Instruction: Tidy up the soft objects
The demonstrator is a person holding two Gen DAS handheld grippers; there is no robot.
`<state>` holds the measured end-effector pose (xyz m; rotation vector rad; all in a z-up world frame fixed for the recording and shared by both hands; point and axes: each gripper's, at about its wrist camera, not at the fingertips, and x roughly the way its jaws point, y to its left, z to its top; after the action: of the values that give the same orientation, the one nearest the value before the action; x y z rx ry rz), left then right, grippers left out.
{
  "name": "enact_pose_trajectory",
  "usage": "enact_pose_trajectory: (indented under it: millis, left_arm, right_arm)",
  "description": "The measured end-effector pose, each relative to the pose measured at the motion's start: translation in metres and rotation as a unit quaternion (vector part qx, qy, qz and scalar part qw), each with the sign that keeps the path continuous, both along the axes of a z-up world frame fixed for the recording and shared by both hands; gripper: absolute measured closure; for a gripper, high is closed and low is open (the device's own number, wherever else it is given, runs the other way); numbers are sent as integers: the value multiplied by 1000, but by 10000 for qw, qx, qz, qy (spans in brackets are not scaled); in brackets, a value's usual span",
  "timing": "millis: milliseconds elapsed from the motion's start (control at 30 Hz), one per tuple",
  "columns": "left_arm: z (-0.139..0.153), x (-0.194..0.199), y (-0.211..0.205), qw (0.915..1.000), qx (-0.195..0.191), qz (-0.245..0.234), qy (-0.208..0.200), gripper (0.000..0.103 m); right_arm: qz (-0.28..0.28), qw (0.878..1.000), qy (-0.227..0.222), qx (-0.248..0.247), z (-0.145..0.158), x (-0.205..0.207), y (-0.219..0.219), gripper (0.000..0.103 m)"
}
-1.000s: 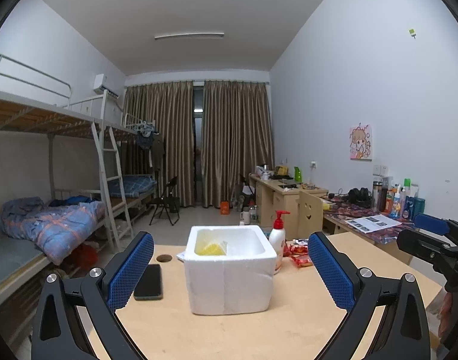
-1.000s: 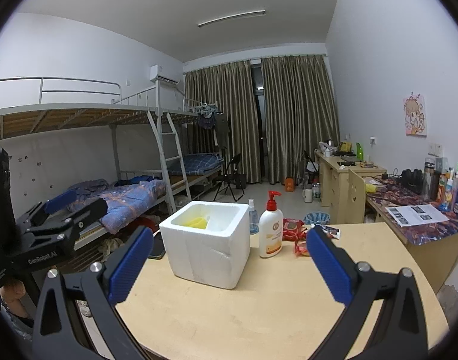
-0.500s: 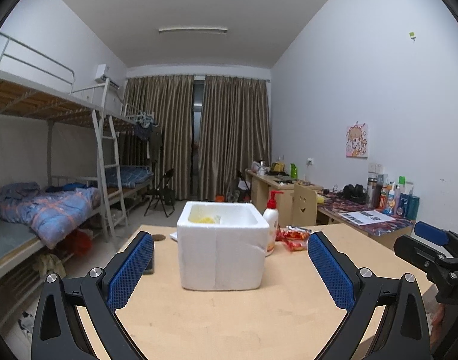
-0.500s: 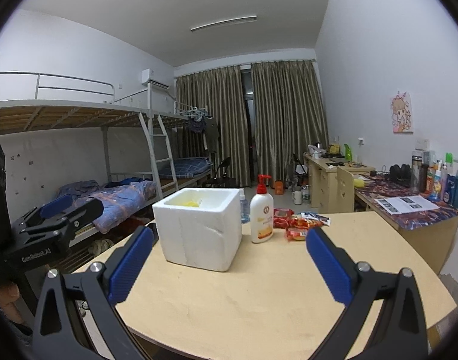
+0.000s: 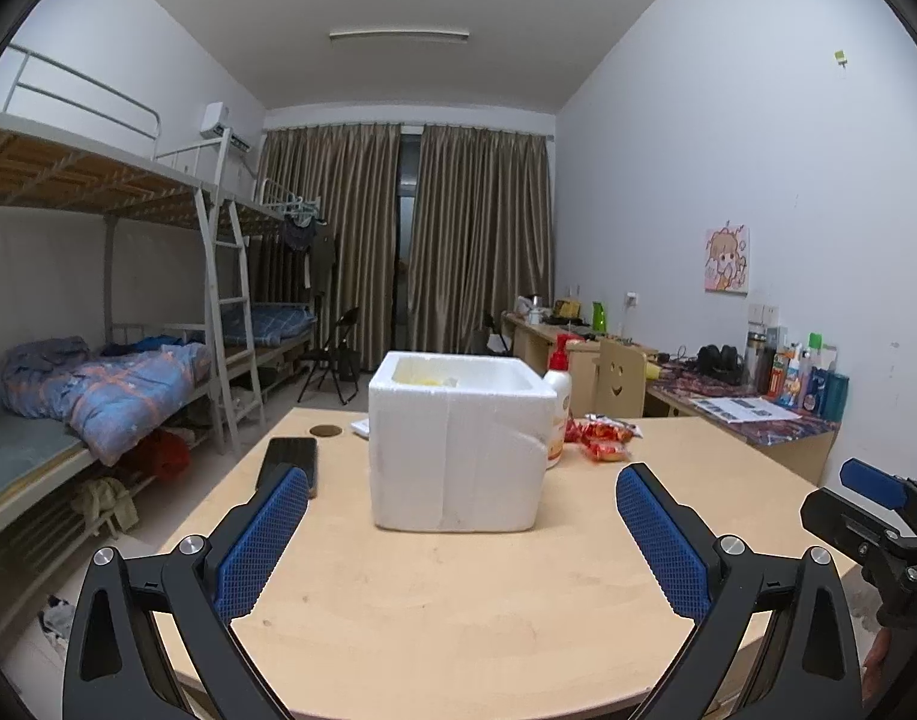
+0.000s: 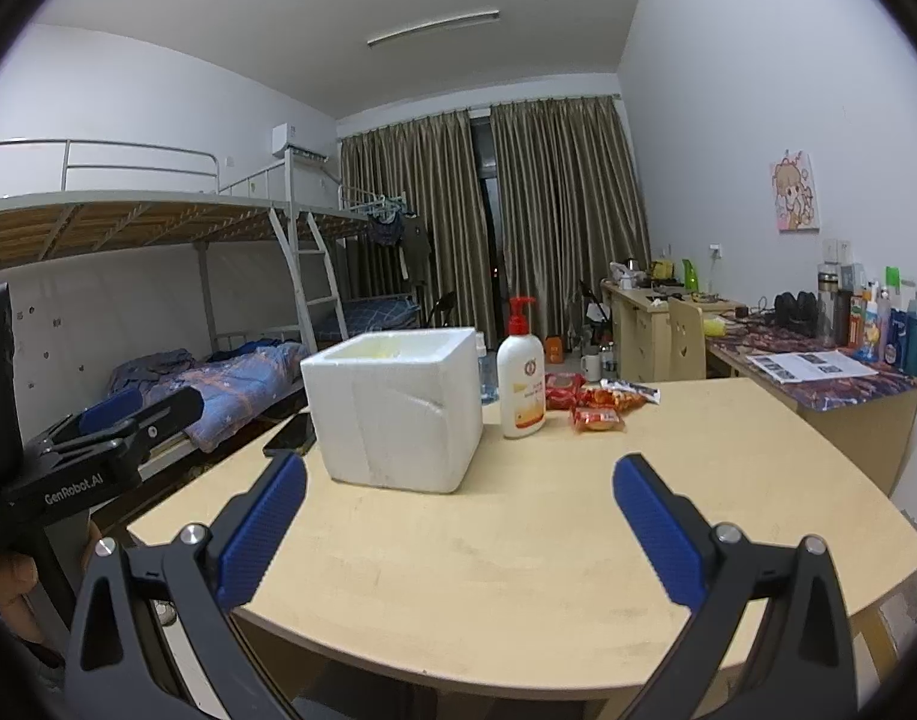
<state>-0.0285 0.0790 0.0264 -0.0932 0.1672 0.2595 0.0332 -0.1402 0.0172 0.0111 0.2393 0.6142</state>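
A dorm room fills both views: bunk beds (image 5: pixel 98 312) run down the left side, brown curtains (image 5: pixel 410 240) close off the far wall at the centre of the frame, and a cluttered desk (image 6: pixel 818 372) lines the right wall. Across the lower half of each frame spreads a pale wooden table (image 5: pixel 458 600).

On the table, at the middle of the left wrist view, stands a white foam box (image 5: pixel 458 444), open at the top, with something yellow just visible inside; what it is I cannot tell. In the right wrist view the box (image 6: pixel 398 408) sits left of centre. Just beside it on the right stands a white pump bottle (image 6: pixel 521 378) with a red pump, and right of that lie red snack packets (image 6: pixel 596 405) in a small cluster. A black phone (image 5: pixel 287 462) lies flat on the table to the left of the box.

The left gripper (image 5: pixel 458 492) hangs over the near edge of the table, its blue pads spread wide with nothing between them. The right gripper (image 6: pixel 458 486) is likewise spread wide and empty, low in its frame, well apart from the box.
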Motion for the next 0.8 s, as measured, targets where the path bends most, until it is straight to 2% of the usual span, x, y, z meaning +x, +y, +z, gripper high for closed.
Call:
enact_pose_trajectory:
  millis: [233, 800]
  left_arm:
    - [-11, -3, -5, 9999, 34, 1, 104, 0]
    - [-11, -5, -6, 9999, 68, -48, 134, 0]
  right_arm:
    - [20, 9999, 81, -69, -6, -4, 1, 0]
    - [-4, 9999, 92, -127, -5, -5, 3, 0]
